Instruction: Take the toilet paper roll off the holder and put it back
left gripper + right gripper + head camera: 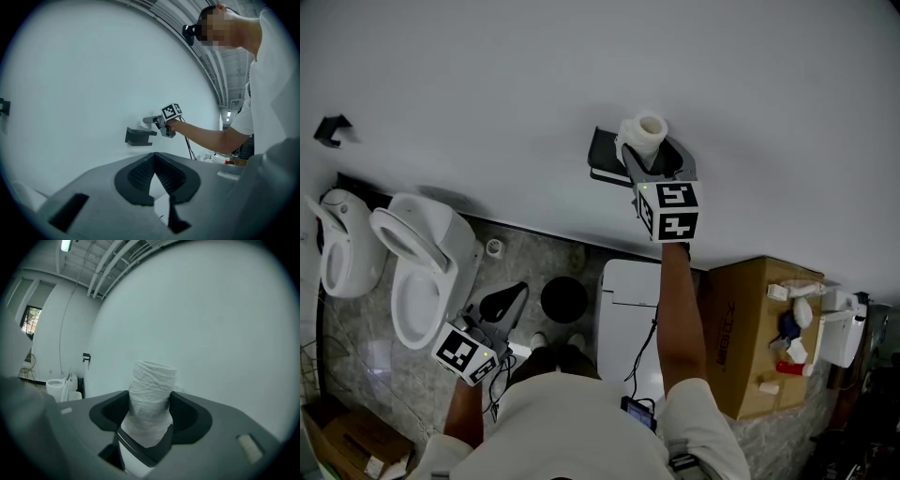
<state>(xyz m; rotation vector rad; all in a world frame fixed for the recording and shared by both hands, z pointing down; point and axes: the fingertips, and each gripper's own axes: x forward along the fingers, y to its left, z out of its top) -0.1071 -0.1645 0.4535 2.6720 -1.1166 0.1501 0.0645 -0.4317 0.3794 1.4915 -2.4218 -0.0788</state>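
A white toilet paper roll (643, 137) is gripped in my right gripper (649, 161), held up against the white wall. It sits just right of and partly over the dark wall holder (605, 159). In the right gripper view the roll (150, 394) stands upright between the two dark pads, which press its lower half. In the left gripper view the holder (139, 136) shows as a dark bracket on the wall, with the right gripper (151, 120) just above and right of it. My left gripper (504, 302) hangs low at the left, shut on nothing.
Two white toilets (422, 272) (342, 248) stand along the wall at the left, and a white closed lid (628, 314) lies below the holder. A cardboard box (741, 328) carrying small items stands at the right. Another small dark bracket (333, 129) is on the wall at far left.
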